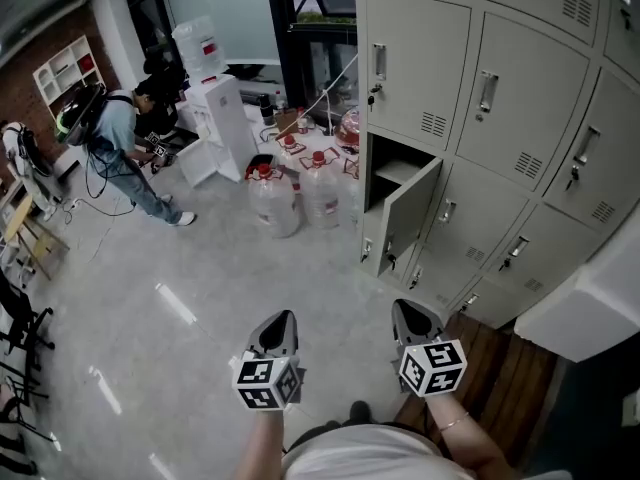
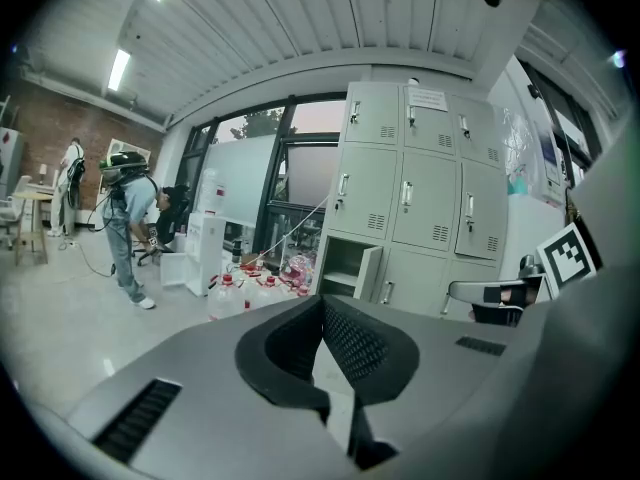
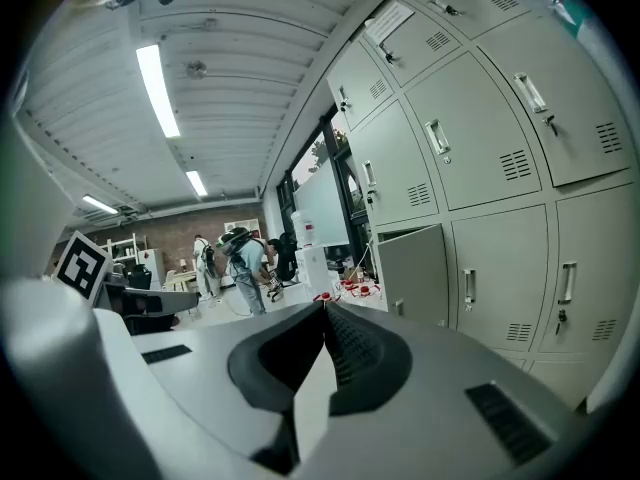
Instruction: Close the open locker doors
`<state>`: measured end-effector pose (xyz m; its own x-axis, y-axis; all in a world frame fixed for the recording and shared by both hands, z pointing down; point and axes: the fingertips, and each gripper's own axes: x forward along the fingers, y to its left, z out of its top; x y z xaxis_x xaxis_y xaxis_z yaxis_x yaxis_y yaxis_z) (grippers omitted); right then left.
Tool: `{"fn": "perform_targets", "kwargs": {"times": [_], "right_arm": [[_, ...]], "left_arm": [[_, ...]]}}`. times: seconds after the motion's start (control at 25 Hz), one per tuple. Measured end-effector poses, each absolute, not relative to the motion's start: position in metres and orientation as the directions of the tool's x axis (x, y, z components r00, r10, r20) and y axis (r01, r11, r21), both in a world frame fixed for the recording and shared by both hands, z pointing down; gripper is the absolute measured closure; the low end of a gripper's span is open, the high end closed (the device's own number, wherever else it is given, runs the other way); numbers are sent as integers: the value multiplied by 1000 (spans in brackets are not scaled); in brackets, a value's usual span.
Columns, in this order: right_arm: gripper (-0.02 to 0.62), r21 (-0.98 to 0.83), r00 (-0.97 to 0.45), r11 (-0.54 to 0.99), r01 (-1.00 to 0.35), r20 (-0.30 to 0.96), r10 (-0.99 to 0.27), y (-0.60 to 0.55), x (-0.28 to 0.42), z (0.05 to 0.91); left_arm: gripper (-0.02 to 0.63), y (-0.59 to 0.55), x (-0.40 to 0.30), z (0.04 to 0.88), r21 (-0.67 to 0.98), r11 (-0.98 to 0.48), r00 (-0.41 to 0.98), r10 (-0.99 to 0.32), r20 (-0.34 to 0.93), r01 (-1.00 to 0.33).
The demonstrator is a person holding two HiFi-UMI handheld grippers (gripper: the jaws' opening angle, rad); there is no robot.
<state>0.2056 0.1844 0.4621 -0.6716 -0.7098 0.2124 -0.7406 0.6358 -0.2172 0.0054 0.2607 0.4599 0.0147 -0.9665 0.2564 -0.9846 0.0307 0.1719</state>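
Observation:
A bank of grey lockers (image 1: 500, 118) fills the right side of the head view. One door (image 1: 408, 213) in the lower left column hangs open, swung out toward me, and shows a compartment (image 1: 392, 173) with a shelf. The other doors look shut. My left gripper (image 1: 279, 322) and right gripper (image 1: 411, 314) hover side by side over the floor, well short of the lockers. Both have their jaws together with nothing in them. The open door (image 2: 372, 271) is ahead in the left gripper view, beyond the left gripper (image 2: 322, 300). In the right gripper view the door (image 3: 413, 273) is just right of the right gripper (image 3: 325, 308).
Several big water jugs (image 1: 275, 200) stand on the floor left of the open door, with a white water dispenser (image 1: 214, 118) behind them. A person (image 1: 125, 146) bends over at far left. A white box (image 1: 590, 303) juts in at lower right.

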Motion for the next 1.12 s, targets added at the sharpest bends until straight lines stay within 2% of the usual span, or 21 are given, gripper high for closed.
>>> {"fn": "perform_targets", "kwargs": {"times": [0.08, 0.2, 0.4, 0.52, 0.84, 1.12], "right_arm": [[589, -223, -674, 637, -738, 198, -712, 179, 208, 459], [526, -234, -680, 640, -732, 190, -708, 172, 212, 458], [462, -232, -683, 644, -729, 191, -705, 158, 217, 457], [445, -232, -674, 635, -737, 186, -715, 144, 215, 454], [437, -211, -623, 591, -779, 149, -768, 86, 193, 444], [437, -177, -524, 500, -848, 129, -842, 14, 159, 440]], "left_arm": [[586, 257, 9, 461, 171, 31, 14, -966, 258, -985], [586, 253, 15, 464, 171, 31, 16, -965, 263, -985], [586, 244, 23, 464, 160, 24, 21, -963, 270, -987], [586, 235, 20, 464, 156, 22, 22, -961, 277, -988], [584, 182, -9, 476, 163, -6, 53, -957, 285, -987], [586, 91, -56, 480, 196, -86, 140, -949, 282, -977]]}}
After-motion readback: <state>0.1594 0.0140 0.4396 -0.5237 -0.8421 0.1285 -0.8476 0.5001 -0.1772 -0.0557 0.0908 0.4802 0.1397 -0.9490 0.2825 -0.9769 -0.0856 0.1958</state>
